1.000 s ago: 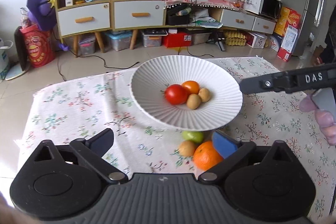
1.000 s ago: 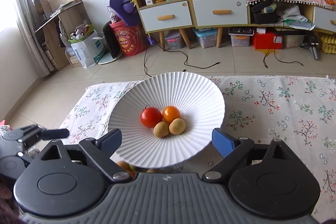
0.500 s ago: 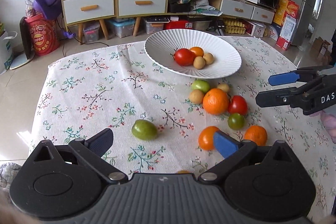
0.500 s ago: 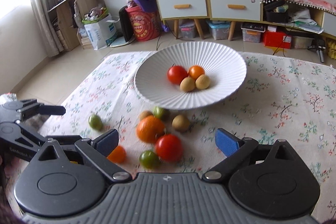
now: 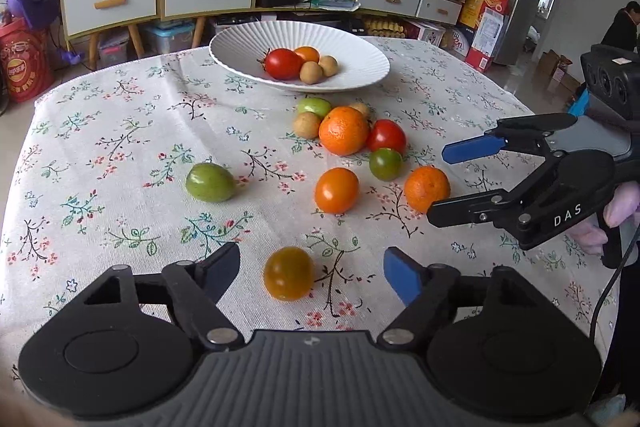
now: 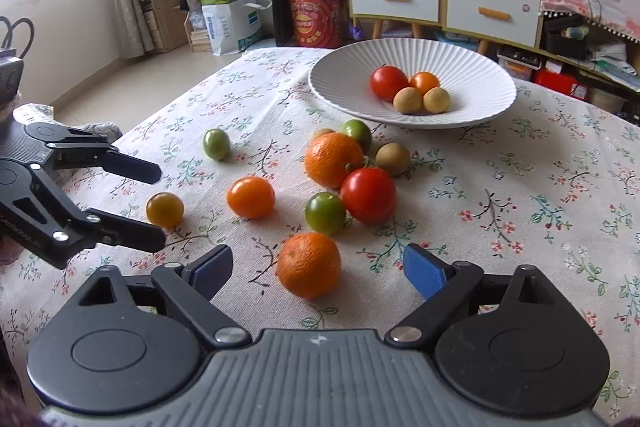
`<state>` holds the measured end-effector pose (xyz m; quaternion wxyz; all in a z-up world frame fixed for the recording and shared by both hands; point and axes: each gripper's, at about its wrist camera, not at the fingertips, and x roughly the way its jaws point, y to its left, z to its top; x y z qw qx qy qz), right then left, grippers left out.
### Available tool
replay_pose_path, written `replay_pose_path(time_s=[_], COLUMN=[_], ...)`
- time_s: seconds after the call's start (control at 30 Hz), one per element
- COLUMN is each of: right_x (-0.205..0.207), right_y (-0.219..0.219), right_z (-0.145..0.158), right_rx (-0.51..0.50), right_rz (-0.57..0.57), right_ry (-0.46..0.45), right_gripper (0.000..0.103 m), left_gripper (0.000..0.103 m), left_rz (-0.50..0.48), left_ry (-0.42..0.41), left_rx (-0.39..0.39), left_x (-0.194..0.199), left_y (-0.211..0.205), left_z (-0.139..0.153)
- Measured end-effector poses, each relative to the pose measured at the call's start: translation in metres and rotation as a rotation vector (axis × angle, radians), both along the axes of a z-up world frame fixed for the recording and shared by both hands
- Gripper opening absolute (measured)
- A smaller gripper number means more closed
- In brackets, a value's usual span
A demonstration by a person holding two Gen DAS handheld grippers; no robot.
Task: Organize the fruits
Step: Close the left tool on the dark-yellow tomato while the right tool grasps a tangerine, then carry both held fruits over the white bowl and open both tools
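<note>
Both tools gape wide and empty over the floral tablecloth (image 5: 120, 155): the left gripper (image 5: 312, 269) frames a small amber-green tomato (image 5: 289, 278), the right gripper (image 6: 318, 265) a dimpled orange mandarin (image 6: 309, 264), near the ribbed white bowl (image 6: 472, 75).

Left gripper (image 5: 312, 269): jaws spread wide, nothing clamped between them, fingers pointing forward and held low. Right gripper (image 6: 318, 267): jaws likewise spread wide and unloaded, held low at a similar height. In the left wrist view the right gripper enters from the right side, a hand (image 5: 616, 215) wrapped around its handle.
</note>
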<state>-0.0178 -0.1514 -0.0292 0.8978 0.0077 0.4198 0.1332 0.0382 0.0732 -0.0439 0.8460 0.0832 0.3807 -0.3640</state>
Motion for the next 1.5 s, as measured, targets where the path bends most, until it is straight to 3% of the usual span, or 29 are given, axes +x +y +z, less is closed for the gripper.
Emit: replay_pose_path(time_s=[0.2, 0.4, 0.53, 1.1, 1.5], right_x=[-0.001, -0.003, 0.001, 0.016, 0.062], right_y=[0.004, 0.004, 0.003, -0.005, -0.031], right_z=[-0.006, -0.006, -0.004, 0.017, 0.041], right_rx=[-0.007, -0.011, -0.001, 0.061, 0.099], right_rz=[0.027, 0.025, 0.016, -0.012, -0.122], right_ry=[0.028, 0.034, 0.043, 0.021, -0.055], right_gripper=[0.064, 0.050, 0.033, 0.032, 0.032], left_gripper=[0.043, 0.018, 0.016, 0.015, 0.015], left_rz=[0.005, 0.007, 0.024, 0.065, 0.101], left_ry=[0.038, 0.055, 0.051, 0.020, -0.032], left_rx=[0.000, 0.030, 0.031, -0.019, -0.095], left_x=[0.003, 0.002, 0.004, 0.013, 0.041], left_y=[0.002, 0.000, 0.001, -0.007, -0.041], left_z=[-0.003, -0.004, -0.003, 0.014, 0.036])
